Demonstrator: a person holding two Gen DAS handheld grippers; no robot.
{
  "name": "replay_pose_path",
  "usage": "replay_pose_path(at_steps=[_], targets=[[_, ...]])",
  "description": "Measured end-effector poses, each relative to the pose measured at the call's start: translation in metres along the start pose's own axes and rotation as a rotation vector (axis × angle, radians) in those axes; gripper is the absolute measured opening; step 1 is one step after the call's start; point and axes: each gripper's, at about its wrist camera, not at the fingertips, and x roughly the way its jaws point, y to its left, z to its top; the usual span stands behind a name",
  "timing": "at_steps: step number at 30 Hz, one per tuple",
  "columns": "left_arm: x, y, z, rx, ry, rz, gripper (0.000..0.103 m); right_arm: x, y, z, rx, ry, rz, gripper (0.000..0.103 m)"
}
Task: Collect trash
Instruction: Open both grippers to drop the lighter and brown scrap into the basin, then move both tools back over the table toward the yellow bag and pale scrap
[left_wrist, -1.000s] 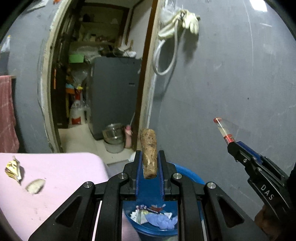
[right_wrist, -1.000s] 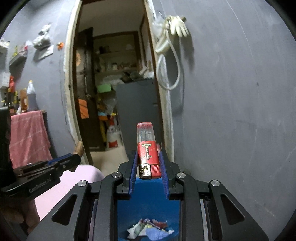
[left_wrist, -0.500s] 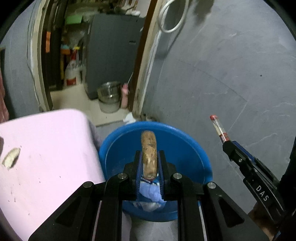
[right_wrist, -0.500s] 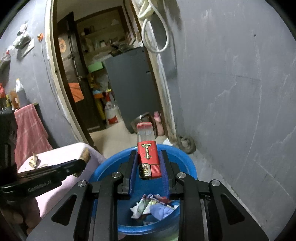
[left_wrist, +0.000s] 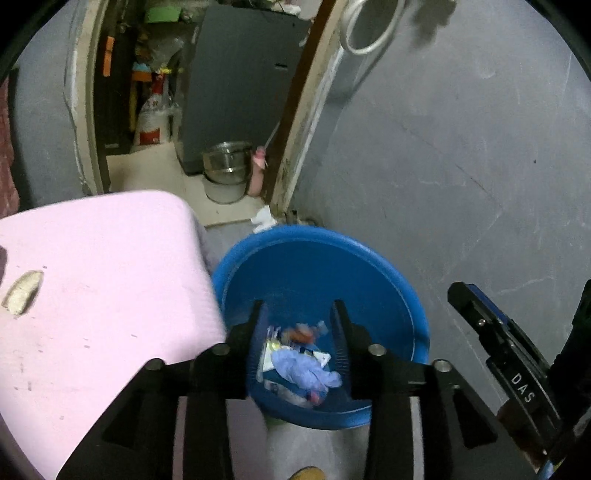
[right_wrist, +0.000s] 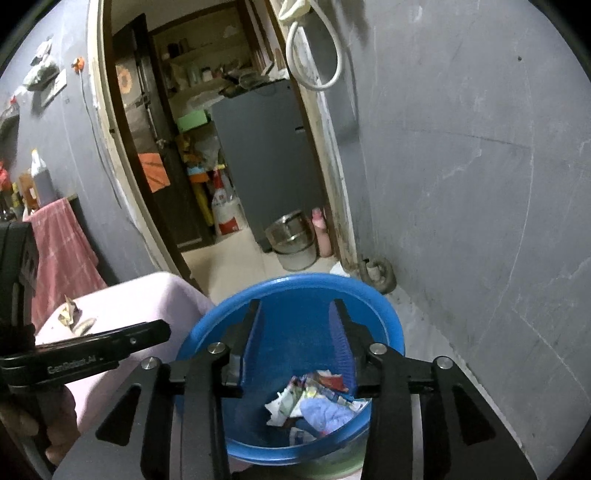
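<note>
Both tongs held something a second ago; now the left gripper (left_wrist: 300, 334) and right gripper (right_wrist: 295, 332) are opening with nothing between the jaws. Directly below them, lower centre of frame, the blue tub (left_wrist: 373, 266) holds crumpled wrappers and paper trash (right_wrist: 314, 402). At lower left the pink table (left_wrist: 103, 280) carries a scrap (left_wrist: 22, 297); grey wall right.

Glossy blue plastic tub (left_wrist: 391, 280), crumpled paper scraps (right_wrist: 314, 391), shiny steel pot (left_wrist: 225, 162), matt pink tabletop (left_wrist: 103, 266).
</note>
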Motion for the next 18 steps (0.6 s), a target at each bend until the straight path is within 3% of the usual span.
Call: replay_pose_path(at_steps=[5, 7, 11, 13, 16, 18], targets=[[-0.032, 0.016, 0.009, -0.006, -0.095, 0.022, 0.047, -0.014, 0.013, 0.012, -0.002, -0.081, 0.013, 0.053], [-0.048, 0.024, 0.012, -0.006, -0.141, 0.037, 0.055, -0.019, 0.02, 0.016, -0.004, -0.111, 0.024, 0.054], [-0.08, 0.043, 0.017, -0.015, -0.224, 0.069, 0.067, -0.035, 0.042, 0.025, -0.019, -0.206, 0.047, 0.079], [-0.095, 0.053, 0.02, -0.024, -0.261, 0.085, 0.082, -0.04, 0.052, 0.029, -0.024, -0.243, 0.06, 0.081], [-0.118, 0.07, 0.023, -0.031, -0.323, 0.115, 0.083, -0.049, 0.071, 0.034, -0.03, -0.312, 0.094, 0.091], [-0.131, 0.08, 0.025, -0.031, -0.351, 0.141, 0.087, -0.052, 0.081, 0.037, -0.031, -0.35, 0.11, 0.103]])
